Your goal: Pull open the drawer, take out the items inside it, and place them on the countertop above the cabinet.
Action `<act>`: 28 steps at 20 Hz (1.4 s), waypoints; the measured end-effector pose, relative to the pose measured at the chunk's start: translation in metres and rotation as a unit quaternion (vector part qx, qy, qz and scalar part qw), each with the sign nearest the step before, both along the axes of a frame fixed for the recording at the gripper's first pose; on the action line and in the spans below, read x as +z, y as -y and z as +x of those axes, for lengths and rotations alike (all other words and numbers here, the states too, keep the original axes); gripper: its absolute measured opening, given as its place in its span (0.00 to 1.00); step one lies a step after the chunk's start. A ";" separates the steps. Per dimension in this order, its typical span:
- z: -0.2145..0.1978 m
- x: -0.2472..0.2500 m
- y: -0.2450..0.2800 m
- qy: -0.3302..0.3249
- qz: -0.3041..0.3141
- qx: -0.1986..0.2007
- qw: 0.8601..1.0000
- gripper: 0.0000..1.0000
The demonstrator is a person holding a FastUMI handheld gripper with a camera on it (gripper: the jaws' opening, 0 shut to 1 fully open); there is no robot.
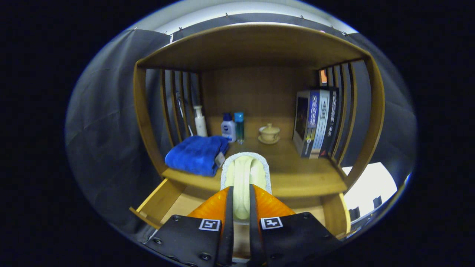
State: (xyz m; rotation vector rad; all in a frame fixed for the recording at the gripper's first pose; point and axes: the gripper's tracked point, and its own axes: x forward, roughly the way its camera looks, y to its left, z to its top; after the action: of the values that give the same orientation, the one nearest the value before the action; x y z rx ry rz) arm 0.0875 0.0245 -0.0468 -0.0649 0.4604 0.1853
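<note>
While your gripper (241, 193) holds the pale slipper (245, 174) clamped between both fingers above the open drawer (159, 204), its toe overhangs the countertop (297, 174) edge; release too early and it likely tips back in, or nudges the blue towel (196, 154).

Countertop (297, 174) has open room in the middle; blue towel (196, 154) and bottles (232, 128) crowd its left, books (315, 122) its right, lidded cup (269, 133) at back.
</note>
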 end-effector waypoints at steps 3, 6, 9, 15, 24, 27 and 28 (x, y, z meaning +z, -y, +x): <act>0.032 0.009 -0.009 0.006 -0.008 0.001 1.000 0.26; 0.064 0.006 -0.023 0.004 -0.001 0.007 1.000 0.26; 0.088 -0.011 -0.027 -0.027 0.005 0.003 1.000 0.26; 0.121 -0.054 -0.022 -0.086 0.018 -0.031 0.996 0.26; 0.128 -0.090 -0.014 -0.136 0.037 -0.066 0.988 0.29; 0.129 -0.089 -0.011 -0.134 0.032 -0.072 0.988 0.34; 0.129 -0.090 -0.009 -0.131 0.031 -0.072 0.988 0.34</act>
State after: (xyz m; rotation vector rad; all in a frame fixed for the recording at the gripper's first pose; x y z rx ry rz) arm 0.2169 0.0338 -0.1363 0.0546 0.7192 0.0654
